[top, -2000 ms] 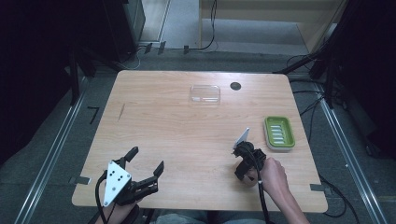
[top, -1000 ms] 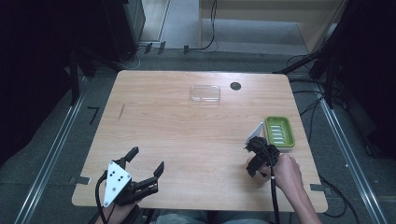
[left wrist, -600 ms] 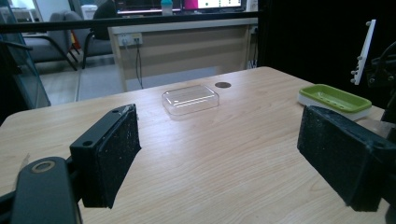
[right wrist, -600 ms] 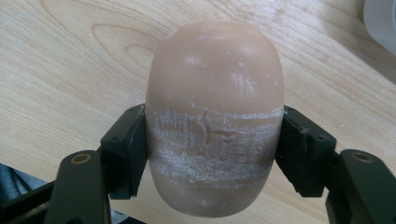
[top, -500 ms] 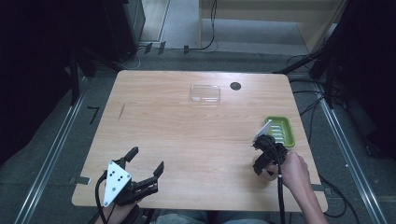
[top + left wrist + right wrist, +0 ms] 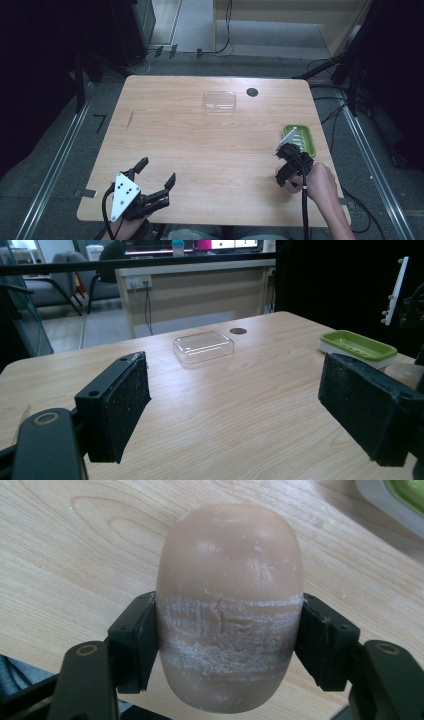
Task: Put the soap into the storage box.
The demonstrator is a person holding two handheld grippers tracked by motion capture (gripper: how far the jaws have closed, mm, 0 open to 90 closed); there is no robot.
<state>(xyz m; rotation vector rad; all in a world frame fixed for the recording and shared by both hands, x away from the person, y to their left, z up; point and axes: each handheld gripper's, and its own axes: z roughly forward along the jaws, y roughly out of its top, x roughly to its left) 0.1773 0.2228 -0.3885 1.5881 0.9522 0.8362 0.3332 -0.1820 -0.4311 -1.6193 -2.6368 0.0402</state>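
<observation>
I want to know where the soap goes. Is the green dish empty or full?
Empty. The green dish shows only its own ridged bottom, and the soap is clamped in the right gripper over the table beside it.

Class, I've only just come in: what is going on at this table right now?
A person works at a wooden table with a gripper in each hand. The right gripper is shut on a tan bar of soap, held near the green soap dish at the table's right edge. The left gripper hangs open and holds nothing near the front left. A clear plastic lid lies toward the far edge.
</observation>
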